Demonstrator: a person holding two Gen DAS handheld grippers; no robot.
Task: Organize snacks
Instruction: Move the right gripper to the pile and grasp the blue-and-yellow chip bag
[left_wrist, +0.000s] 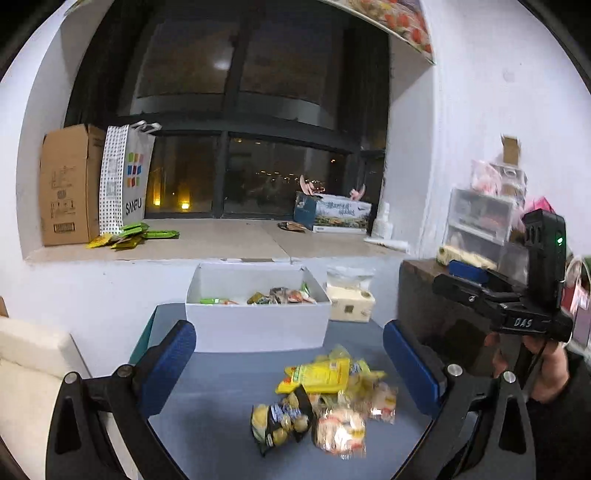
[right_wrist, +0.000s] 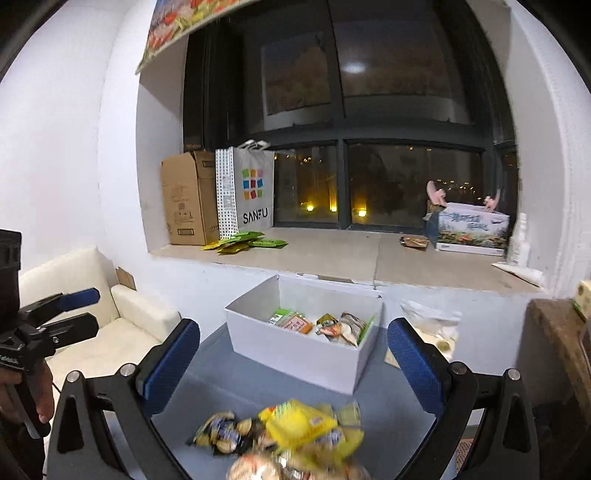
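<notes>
Both tongs wide open, empty: left tongs (left_wrist: 288, 369), right tongs (right_wrist: 293, 363). Snack pile (left_wrist: 325, 398) lay on the grey desk (left_wrist: 221, 387), near the white box (left_wrist: 258, 325) that held more packets.

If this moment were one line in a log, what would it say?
left gripper: open, empty | right gripper: open, empty | snack pile: on table, ungrasped | white box: partly filled

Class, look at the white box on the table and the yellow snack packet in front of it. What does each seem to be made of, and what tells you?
White box: probably thin matte cardboard, given its flat folded walls and crisp corners.
Yellow snack packet: likely glossy plastic film, since it crinkles and glints.
</notes>
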